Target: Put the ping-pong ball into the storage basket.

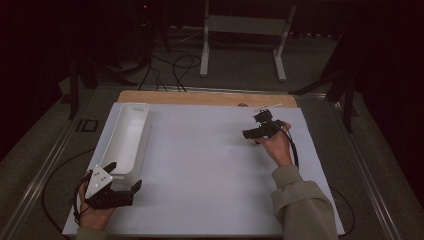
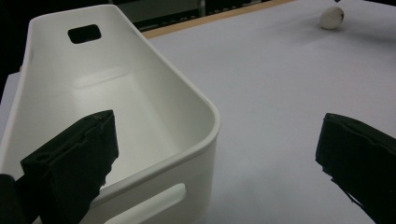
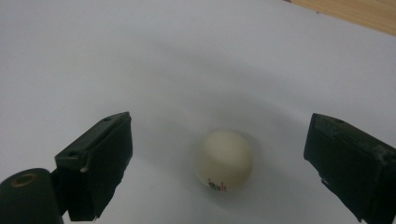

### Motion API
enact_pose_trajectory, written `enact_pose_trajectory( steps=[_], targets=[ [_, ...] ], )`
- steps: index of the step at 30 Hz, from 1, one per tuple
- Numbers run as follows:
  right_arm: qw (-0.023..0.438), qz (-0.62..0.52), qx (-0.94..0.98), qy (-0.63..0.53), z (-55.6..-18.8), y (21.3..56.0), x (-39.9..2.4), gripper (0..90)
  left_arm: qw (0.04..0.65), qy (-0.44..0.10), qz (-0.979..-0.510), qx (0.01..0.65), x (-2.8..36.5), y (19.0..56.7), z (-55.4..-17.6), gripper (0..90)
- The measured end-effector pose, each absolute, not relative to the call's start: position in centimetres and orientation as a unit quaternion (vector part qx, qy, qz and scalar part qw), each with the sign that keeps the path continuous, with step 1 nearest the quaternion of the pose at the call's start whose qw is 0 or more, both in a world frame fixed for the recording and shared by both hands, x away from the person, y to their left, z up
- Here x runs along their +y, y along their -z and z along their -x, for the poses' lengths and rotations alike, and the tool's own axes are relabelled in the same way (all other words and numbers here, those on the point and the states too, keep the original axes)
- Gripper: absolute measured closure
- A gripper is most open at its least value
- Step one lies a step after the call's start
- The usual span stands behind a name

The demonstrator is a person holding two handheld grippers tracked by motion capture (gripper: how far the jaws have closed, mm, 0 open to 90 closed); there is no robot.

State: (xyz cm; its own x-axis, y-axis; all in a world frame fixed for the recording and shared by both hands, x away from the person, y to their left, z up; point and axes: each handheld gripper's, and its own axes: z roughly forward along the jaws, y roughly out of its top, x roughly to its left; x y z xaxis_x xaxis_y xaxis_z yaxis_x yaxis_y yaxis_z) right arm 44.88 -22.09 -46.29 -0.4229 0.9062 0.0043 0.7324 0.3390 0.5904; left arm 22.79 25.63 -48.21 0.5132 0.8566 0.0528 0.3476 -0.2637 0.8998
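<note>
The ball (image 3: 225, 160) lies on the white sheet (image 1: 200, 165) between the wide-open jaws of the right gripper (image 3: 219, 163), untouched, so the pick looks only just begun; gripping, lifting and any carry remain. The left gripper (image 1: 122, 187), jaws also spread and empty, waits by the near end of the bin (image 1: 127, 135), one jaw over its rim. Bare sheet lies between ball and bin, well inside the sheet's edges.

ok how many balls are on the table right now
1. The white ball sits on the white table sheet between the open fingers of the right gripper, far right of the empty white bin. The bin holds none.
</note>
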Motion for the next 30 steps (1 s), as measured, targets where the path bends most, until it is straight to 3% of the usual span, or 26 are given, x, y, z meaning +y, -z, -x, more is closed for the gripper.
enact_pose_trajectory(
  steps=[30],
  targets=[
    [0.152, -0.530, 0.802, -0.231, -45.8, 47.4, -22.2, 10.1, 0.451, -0.284, -0.744, 0.404, 25.6, 48.3, -22.8, 0.0]
  ],
)
